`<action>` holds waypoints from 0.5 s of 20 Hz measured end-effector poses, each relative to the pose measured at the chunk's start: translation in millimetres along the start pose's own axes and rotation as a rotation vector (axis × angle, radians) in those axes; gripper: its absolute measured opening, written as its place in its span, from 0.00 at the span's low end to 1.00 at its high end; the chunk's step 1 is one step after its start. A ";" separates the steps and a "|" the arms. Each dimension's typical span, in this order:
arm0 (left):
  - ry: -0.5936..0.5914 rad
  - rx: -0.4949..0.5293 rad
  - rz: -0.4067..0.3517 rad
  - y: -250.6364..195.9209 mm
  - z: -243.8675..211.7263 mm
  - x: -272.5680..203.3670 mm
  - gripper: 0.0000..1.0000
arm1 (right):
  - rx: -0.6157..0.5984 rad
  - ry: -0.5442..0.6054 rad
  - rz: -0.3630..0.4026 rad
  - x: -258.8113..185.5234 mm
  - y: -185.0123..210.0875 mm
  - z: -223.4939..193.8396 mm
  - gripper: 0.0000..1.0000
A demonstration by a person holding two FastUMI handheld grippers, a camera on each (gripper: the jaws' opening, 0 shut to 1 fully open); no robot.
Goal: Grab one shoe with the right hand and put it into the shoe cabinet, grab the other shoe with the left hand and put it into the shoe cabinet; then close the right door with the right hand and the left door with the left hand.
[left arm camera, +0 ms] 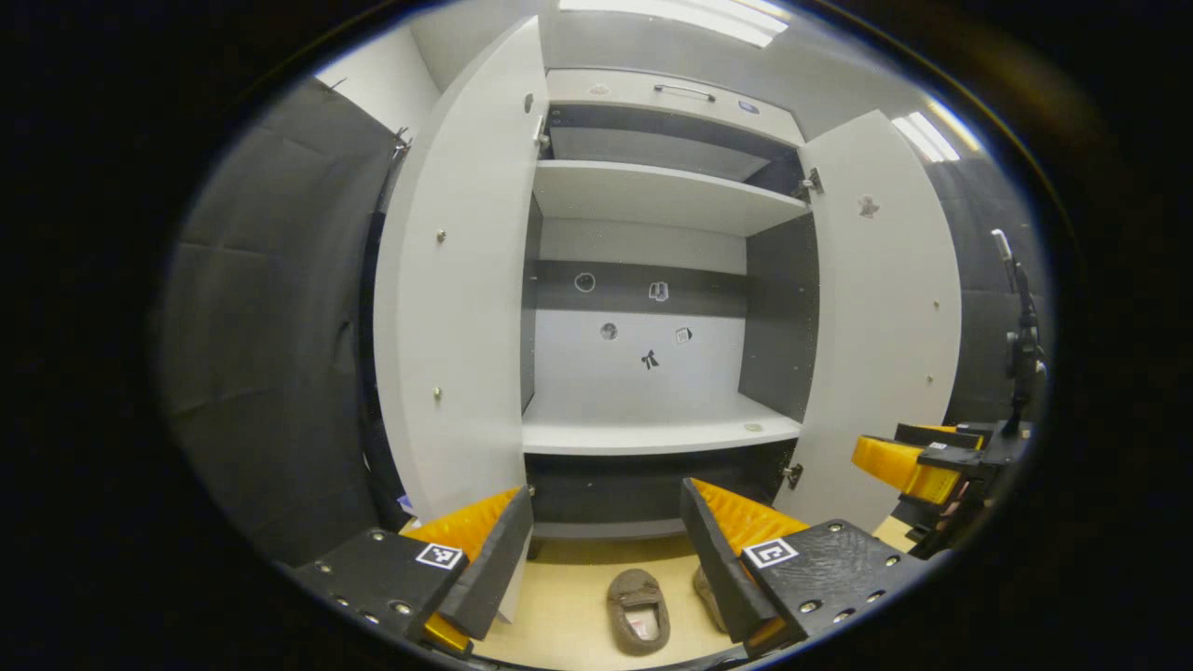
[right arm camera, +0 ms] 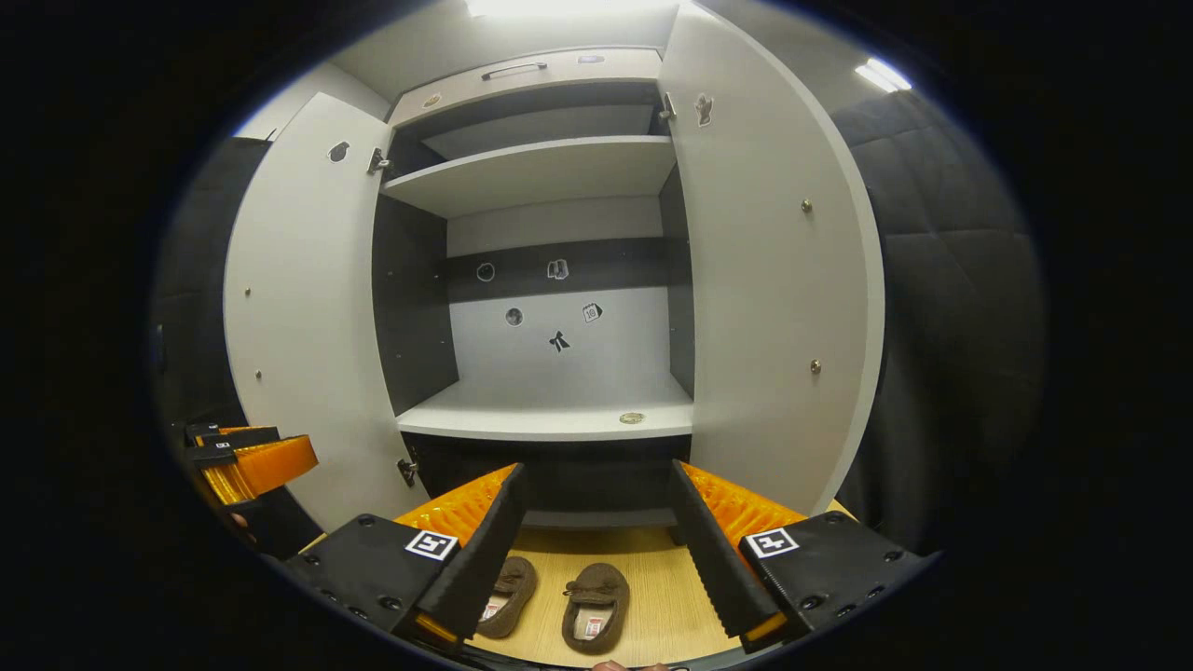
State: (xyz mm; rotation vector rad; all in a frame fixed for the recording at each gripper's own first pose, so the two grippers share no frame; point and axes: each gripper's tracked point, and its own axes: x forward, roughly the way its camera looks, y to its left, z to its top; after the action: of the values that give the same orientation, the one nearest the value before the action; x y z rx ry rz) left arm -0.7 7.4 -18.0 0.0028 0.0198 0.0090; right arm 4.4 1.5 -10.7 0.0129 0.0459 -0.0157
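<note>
Brown fuzzy slippers: one shoe (right arm camera: pixel 595 608) and the other shoe (right arm camera: pixel 508 596) lie side by side on the pale wooden floor (right arm camera: pixel 662 596). Left gripper (left arm camera: pixel 606 550) and right gripper (right arm camera: pixel 596 540) hang above, fingers spread wide, empty. Beyond stands the white shoe cabinet (right arm camera: pixel 550 410), left door (right arm camera: pixel 308 317) and right door (right arm camera: pixel 774 280) both open.

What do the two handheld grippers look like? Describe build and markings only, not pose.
The left gripper and right gripper match. Each has two wedge-shaped jaws, ribbed on the outer faces and flat on the inner ones, mounted on textured plates studded with small screws. Each plate carries a square black-and-white marker.
</note>
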 end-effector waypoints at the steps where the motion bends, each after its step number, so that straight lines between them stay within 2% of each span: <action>1: 0.001 0.003 0.000 -0.5 -1.7 -0.7 0.92 | 0.003 0.010 0.001 1.1 -0.6 -3.0 0.96; 2: 0.003 0.005 0.000 -0.2 -2.4 -1.1 0.87 | 0.006 0.023 0.003 2.4 -0.5 -5.4 0.96; 4: 0.008 0.005 0.003 0.7 -3.7 -2.2 0.87 | 0.006 0.046 0.007 6.1 0.4 -11.0 0.96; 5: 0.012 0.002 0.005 0.3 -5.1 -3.5 0.92 | 0.005 0.061 0.010 7.8 0.2 -14.5 0.96; 8: 0.026 -0.001 0.010 2.9 -13.1 -5.1 0.87 | 0.006 0.111 0.025 14.6 4.6 -26.6 0.96; 10: 0.034 0.003 0.013 4.7 -18.8 -6.8 0.92 | 0.003 0.141 0.042 21.1 9.4 -35.3 0.93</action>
State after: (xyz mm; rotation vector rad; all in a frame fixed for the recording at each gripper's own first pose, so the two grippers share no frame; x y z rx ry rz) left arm -7.9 12.1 -36.6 0.0056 0.0537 0.0215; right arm 24.0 11.0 -46.8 0.0180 0.1863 0.0272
